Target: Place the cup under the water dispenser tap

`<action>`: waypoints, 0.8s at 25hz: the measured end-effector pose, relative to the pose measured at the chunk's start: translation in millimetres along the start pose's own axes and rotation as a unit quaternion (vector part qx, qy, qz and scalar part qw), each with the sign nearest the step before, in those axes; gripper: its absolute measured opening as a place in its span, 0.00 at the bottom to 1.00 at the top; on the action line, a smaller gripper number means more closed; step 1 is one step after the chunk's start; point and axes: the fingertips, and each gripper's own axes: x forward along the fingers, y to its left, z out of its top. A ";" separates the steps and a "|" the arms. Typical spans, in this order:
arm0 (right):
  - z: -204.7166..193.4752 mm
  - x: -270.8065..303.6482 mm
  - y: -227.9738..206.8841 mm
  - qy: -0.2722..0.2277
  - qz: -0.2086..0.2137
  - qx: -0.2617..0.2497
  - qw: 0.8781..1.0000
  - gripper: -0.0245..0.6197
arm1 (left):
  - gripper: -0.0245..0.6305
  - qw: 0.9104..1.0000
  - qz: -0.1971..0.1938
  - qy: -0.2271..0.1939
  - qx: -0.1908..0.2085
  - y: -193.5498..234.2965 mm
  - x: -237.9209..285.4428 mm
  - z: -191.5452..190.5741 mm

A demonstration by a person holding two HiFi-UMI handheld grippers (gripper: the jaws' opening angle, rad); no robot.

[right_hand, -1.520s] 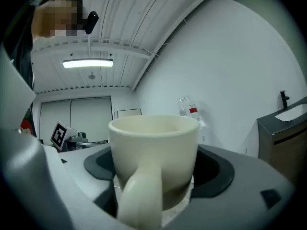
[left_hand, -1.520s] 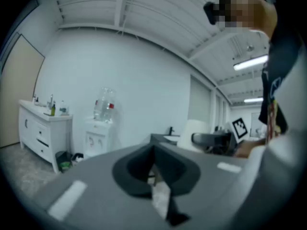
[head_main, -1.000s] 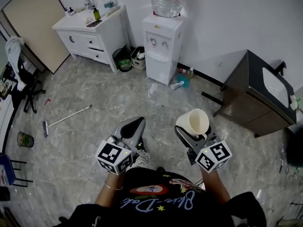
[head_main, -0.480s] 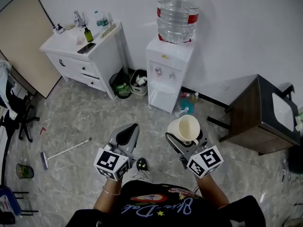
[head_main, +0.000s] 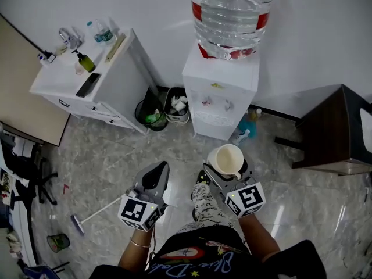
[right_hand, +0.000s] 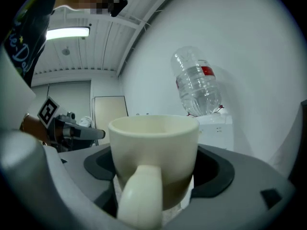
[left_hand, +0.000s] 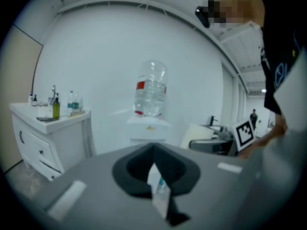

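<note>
A cream cup (head_main: pixel 225 159) with a handle stands upright between the jaws of my right gripper (head_main: pixel 223 170), which is shut on it. The right gripper view has the cup (right_hand: pixel 154 153) filling the middle, handle toward the camera. The white water dispenser (head_main: pixel 220 89) with its clear bottle (head_main: pixel 231 15) stands against the wall ahead of the cup, a floor gap between them. Its taps (head_main: pixel 215 102) are small on the front. My left gripper (head_main: pixel 153 175) is shut and holds nothing; its view has the dispenser (left_hand: pixel 147 129) straight ahead.
A white cabinet (head_main: pixel 87 92) with bottles on top stands left of the dispenser. Two bins (head_main: pixel 152 113) sit between them. A dark brown table (head_main: pixel 340 129) is at the right. A blue bottle (head_main: pixel 246 127) lies by the dispenser's base, a broom (head_main: pixel 93 215) on the floor at left.
The person has walked toward the dispenser, which is now nearer and larger. Both grippers kept their pose; the cup stays in the right one.
</note>
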 end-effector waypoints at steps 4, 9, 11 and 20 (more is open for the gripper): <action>-47.8 60.0 -21.9 0.040 -0.018 -0.013 0.999 0.68 | 0.02 0.999 -0.037 -0.005 -0.012 33.0 38.5 -8.8; -98.3 143.2 -81.1 0.066 -0.058 -0.026 0.996 0.68 | 0.02 0.998 -0.065 0.013 -0.010 79.6 133.9 -54.8; -129.5 169.6 -103.1 0.066 -0.080 -0.017 0.995 0.68 | 0.02 0.998 -0.067 -0.002 -0.006 93.7 167.1 -73.3; -259.2 253.0 -181.6 0.050 -0.226 0.020 0.973 0.68 | 0.02 0.997 -0.062 0.026 -0.037 137.4 228.0 -182.2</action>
